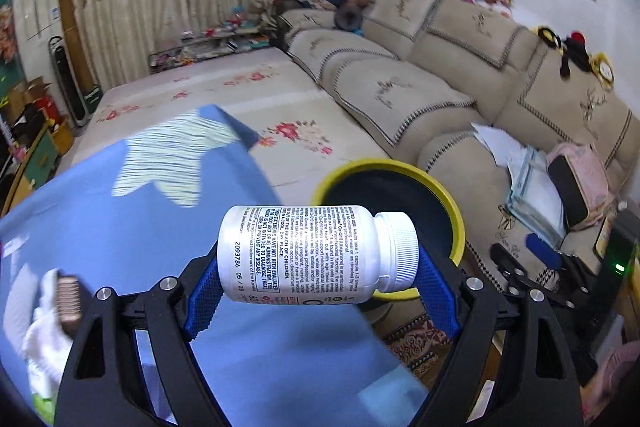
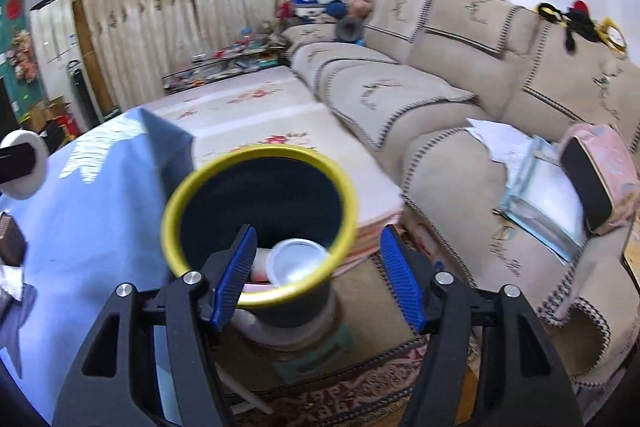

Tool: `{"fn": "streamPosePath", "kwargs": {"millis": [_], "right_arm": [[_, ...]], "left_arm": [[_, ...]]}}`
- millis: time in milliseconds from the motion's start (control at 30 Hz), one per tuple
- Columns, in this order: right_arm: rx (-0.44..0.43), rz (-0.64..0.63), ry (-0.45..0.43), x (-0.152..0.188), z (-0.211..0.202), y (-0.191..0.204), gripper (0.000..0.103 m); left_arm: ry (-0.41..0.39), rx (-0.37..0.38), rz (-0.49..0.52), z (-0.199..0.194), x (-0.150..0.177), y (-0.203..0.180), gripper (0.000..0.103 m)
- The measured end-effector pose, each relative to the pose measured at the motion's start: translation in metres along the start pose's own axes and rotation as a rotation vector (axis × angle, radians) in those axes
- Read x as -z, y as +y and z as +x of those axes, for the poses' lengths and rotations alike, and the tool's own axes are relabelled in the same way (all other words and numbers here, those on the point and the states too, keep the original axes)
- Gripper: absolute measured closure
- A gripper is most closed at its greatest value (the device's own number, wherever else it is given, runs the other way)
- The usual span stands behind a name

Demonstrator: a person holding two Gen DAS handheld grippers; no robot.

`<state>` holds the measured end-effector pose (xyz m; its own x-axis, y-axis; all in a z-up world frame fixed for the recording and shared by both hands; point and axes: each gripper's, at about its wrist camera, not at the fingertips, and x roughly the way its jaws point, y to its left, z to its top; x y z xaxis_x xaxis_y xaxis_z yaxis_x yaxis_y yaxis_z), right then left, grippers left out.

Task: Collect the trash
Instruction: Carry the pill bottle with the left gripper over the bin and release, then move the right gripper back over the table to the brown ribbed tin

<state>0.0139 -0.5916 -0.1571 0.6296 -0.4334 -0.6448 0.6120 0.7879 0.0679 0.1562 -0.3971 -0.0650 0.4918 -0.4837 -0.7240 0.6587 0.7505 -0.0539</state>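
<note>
The pill bottle (image 1: 304,255) is smooth white plastic with a ribbed cap and a glossy printed paper label. The left hand-held gripper (image 1: 320,287) has matt black plastic arms, bright metal screws and rough, ribbed blue pads (image 1: 204,295). The trash bin (image 2: 260,223) has a glossy yellow rim. Smooth blue cloth (image 1: 120,227) covers the counter. The sofa (image 1: 460,99) wears matt beige fabric.
</note>
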Motion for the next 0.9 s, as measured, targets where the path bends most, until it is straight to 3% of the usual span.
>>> {"fn": "streamPosePath", "kwargs": {"millis": [267, 567, 767, 900], "right_arm": [[0.03, 0.078, 0.02, 0.013, 0.012, -0.047, 0.041], [0.044, 0.118, 0.043, 0.02, 0.021, -0.06, 0.041], [0.04, 0.118, 0.053, 0.022, 0.024, -0.059, 0.041], [0.027, 0.106, 0.054, 0.023, 0.022, -0.05, 0.041]], "left_arm": [[0.077, 0.003, 0.064, 0.09, -0.025, -0.06, 0.02], [0.162, -0.011, 0.039, 0.17, -0.046, -0.081, 0.018], [0.109, -0.02, 0.049, 0.162, -0.051, -0.079, 0.007], [0.057, 0.016, 0.035, 0.12, -0.052, -0.064, 0.007]]}}
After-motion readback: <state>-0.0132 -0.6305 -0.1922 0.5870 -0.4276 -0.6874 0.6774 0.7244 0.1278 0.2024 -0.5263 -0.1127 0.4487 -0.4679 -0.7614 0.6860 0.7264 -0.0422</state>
